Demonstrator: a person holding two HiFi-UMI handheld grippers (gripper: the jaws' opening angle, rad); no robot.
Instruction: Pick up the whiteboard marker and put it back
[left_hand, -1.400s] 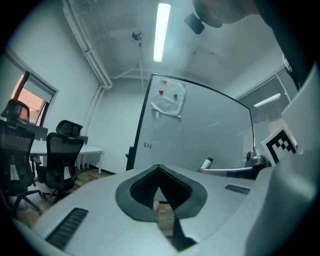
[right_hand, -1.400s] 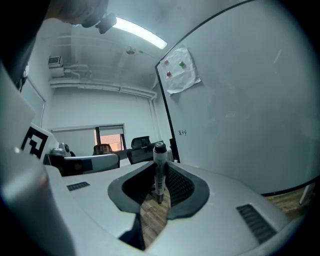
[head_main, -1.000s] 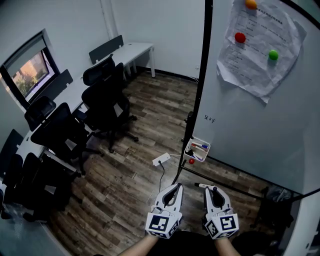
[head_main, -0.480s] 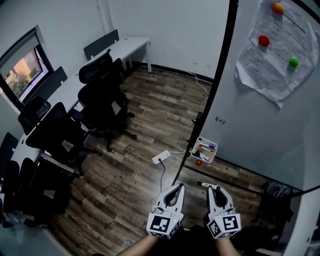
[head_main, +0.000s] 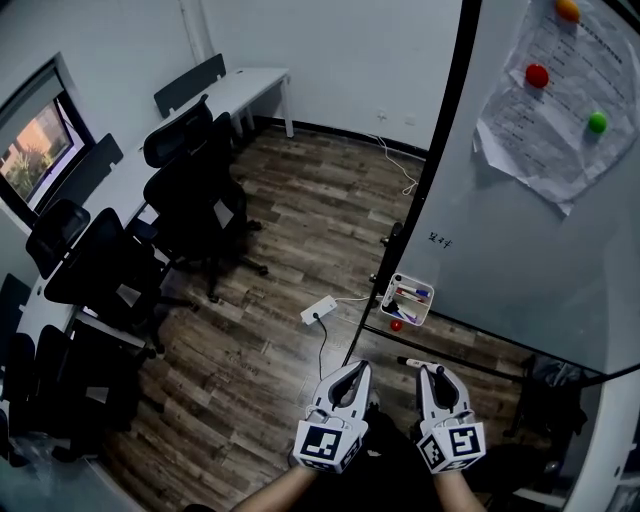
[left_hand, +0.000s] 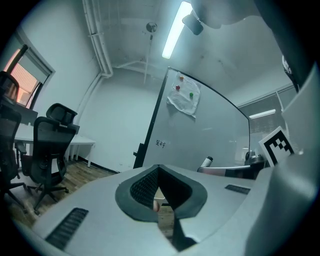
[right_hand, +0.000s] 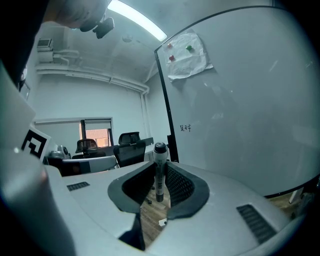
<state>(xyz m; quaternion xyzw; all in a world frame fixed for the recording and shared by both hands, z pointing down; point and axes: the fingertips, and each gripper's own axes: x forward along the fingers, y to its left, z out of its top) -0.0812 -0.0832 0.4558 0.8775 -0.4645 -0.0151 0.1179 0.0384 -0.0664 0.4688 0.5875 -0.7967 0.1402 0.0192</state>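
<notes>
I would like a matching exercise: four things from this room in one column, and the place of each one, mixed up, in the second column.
1. whiteboard marker
2. power strip
3. paper sheet
4. marker tray

a. on the wooden floor
b. gripped by the right gripper
c. low on the whiteboard, near its frame
d. under magnets, high on the whiteboard

Pairs: 1-b, 2-a, 3-d, 4-c

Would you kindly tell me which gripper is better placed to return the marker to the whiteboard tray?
Right: the right gripper clamps the whiteboard marker and seems nearer the tray; the left gripper is shut and empty.
</notes>
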